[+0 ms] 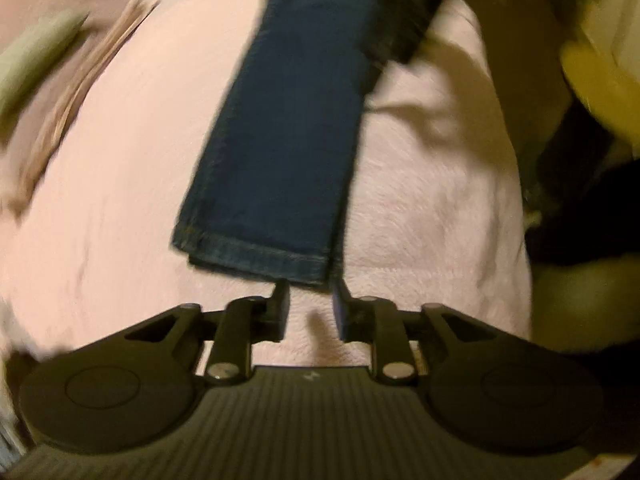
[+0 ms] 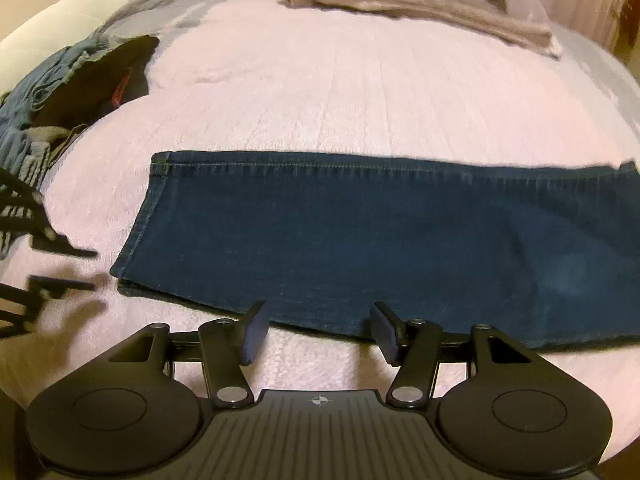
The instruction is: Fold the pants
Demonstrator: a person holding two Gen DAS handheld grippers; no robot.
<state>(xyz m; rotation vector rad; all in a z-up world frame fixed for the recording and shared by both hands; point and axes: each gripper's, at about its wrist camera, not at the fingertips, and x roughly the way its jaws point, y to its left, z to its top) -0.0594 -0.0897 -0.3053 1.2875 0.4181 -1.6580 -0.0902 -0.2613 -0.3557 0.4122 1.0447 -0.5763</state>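
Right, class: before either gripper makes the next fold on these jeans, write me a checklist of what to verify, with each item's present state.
1. Jeans flat on the pink blanket, legs stacked: ok.
2. Hem edges aligned: not ok, lower layer peeks out.
3. Left gripper empty, jaws apart, just short of the hem: ok.
4. Right gripper open at the jeans' near edge, nothing gripped: ok.
5. Waistband lying straight: cannot tell, out of frame.

The left wrist view looks steeply down, close over the jeans (image 1: 280,140) hem, along their length. The right wrist view faces their long side. Both share the jeans and bed (image 2: 320,92).
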